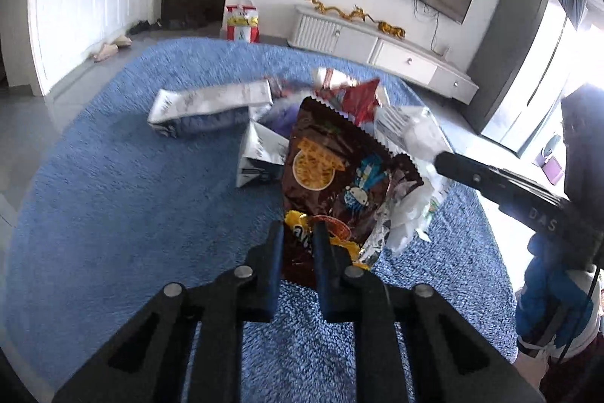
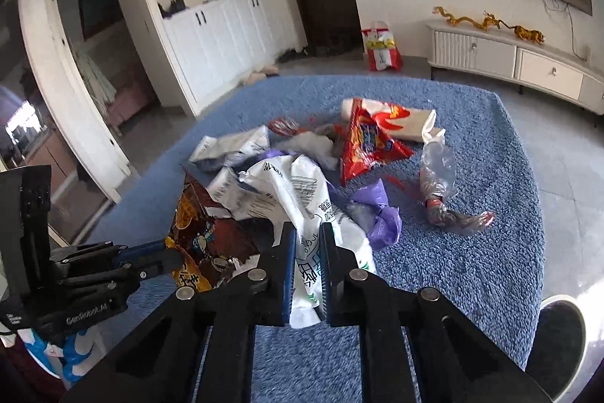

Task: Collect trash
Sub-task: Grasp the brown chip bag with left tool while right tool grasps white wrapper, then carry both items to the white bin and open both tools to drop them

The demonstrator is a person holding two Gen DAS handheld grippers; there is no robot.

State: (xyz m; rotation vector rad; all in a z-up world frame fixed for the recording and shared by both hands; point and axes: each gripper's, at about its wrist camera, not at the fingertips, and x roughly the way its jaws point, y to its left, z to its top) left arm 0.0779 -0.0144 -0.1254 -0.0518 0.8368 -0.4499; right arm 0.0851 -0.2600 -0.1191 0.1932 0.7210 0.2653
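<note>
A pile of trash lies on a blue rug. In the left wrist view, my left gripper is shut on the near edge of a brown snack bag, which is lifted and tilted. My right gripper is shut on a white printed plastic wrapper. From the left wrist view the right gripper comes in from the right and pinches that white wrapper. In the right wrist view the left gripper holds the brown bag.
On the rug also lie a red snack bag, a crushed clear bottle, purple plastic and white cartons. A white TV cabinet, a red-and-white bag and white cupboards stand beyond. A shoe is at the rug's right corner.
</note>
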